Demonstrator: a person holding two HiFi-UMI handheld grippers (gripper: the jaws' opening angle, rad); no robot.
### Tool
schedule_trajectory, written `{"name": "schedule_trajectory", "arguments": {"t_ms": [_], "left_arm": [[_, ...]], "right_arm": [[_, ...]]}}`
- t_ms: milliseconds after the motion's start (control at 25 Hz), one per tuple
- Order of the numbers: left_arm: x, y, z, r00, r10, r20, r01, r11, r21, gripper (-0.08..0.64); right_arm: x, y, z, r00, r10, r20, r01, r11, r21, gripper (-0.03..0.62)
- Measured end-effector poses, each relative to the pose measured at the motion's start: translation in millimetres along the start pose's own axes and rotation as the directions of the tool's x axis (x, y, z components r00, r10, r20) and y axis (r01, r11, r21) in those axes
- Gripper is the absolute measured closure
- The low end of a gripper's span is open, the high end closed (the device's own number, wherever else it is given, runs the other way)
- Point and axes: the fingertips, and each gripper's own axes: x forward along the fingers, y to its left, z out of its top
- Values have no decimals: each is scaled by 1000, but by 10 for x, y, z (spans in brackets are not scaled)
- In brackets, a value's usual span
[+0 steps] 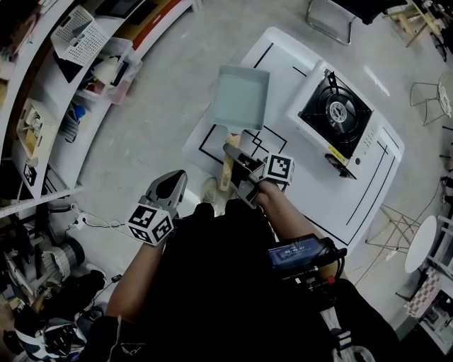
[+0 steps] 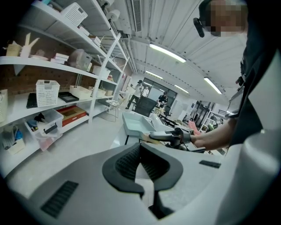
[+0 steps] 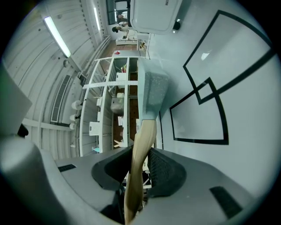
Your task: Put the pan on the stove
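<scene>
A pale blue square pan (image 1: pixel 241 95) with a wooden handle (image 1: pixel 228 166) hangs over the left part of the white table (image 1: pixel 368 191). My right gripper (image 1: pixel 232 164) is shut on that handle. In the right gripper view the handle (image 3: pixel 139 154) runs between the pads of the right gripper (image 3: pixel 139 151) up to the pan (image 3: pixel 153 92). The portable gas stove (image 1: pixel 336 113) sits to the pan's right, apart from it, and shows as the stove (image 3: pixel 156 15) at the top. My left gripper (image 1: pixel 175 181) is near my body, off the table, shut and empty. The left gripper (image 2: pixel 140 146) faces the pan (image 2: pixel 134 123).
Black tape outlines (image 1: pixel 248 141) mark the tabletop. White shelves (image 1: pixel 64 78) with baskets and boxes line the left side. Chairs (image 1: pixel 329 21) stand beyond the table; a stool (image 1: pixel 389 219) and a small round table (image 1: pixel 423 244) are to the right. Cables lie on the floor at lower left.
</scene>
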Motion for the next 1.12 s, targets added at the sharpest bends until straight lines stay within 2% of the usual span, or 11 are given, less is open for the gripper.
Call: {"name": "schedule_trajectory", "arguments": {"t_ms": [200, 360, 1120], "left_arm": [[35, -22, 27, 1000, -13, 2, 13, 1000, 9, 551], [63, -53, 48, 1000, -26, 0, 26, 1000, 17, 551], [298, -230, 194, 993, -116, 13, 115, 991, 62, 551]], "right_arm": [[-52, 67, 14, 1000, 8, 9, -8, 1000, 0, 462], [-87, 214, 33, 999, 43, 9, -43, 998, -44, 462], [-393, 719, 145, 995, 95, 44, -87, 983, -162, 459]]}}
